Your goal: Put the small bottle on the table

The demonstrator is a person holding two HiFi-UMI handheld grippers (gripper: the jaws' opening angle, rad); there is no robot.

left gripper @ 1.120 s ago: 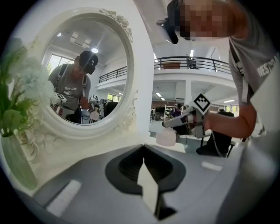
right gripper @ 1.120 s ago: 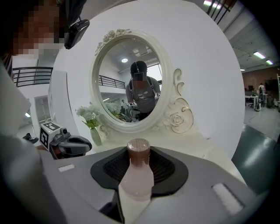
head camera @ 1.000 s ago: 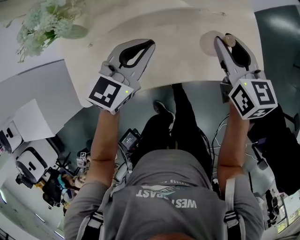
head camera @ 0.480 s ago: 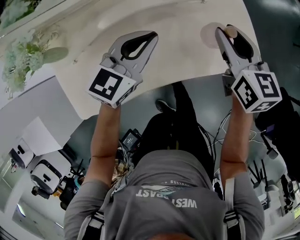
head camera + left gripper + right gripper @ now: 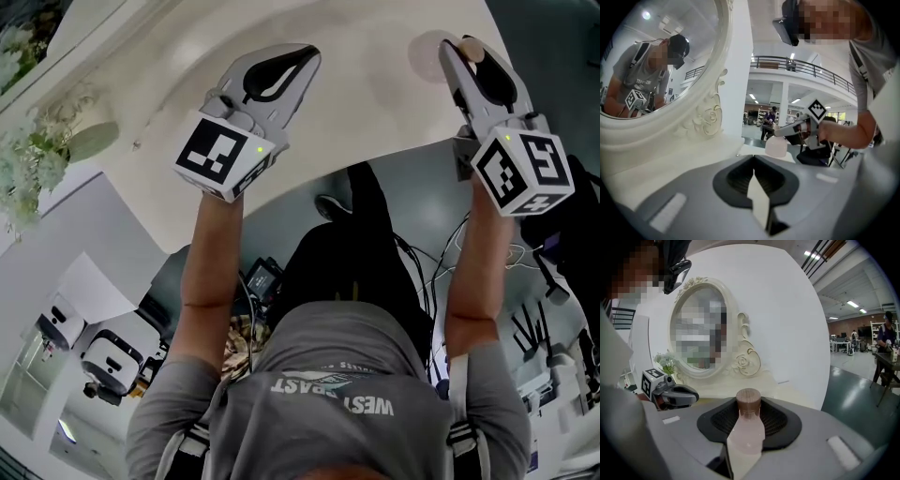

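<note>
A small pink see-through bottle (image 5: 748,428) with a brown cap (image 5: 748,399) stands upright between the jaws of my right gripper (image 5: 746,448), which is shut on its neck. In the head view the right gripper (image 5: 461,49) holds the bottle (image 5: 427,64) over the right end of the cream dressing table (image 5: 361,112). The left gripper view shows the bottle (image 5: 777,146) hanging low above the table top; contact cannot be judged. My left gripper (image 5: 302,58) is over the table's middle, shut and holding nothing (image 5: 757,199).
An oval mirror (image 5: 697,329) in a carved white frame stands at the back of the table. Pale flowers (image 5: 33,159) sit at the table's left end. Below the table's front edge lie cables and dark gear on the floor (image 5: 375,253).
Both grippers have gone forward and down over the table top, the right one carrying the bottle. The flowers have slid to the left of the head view.
</note>
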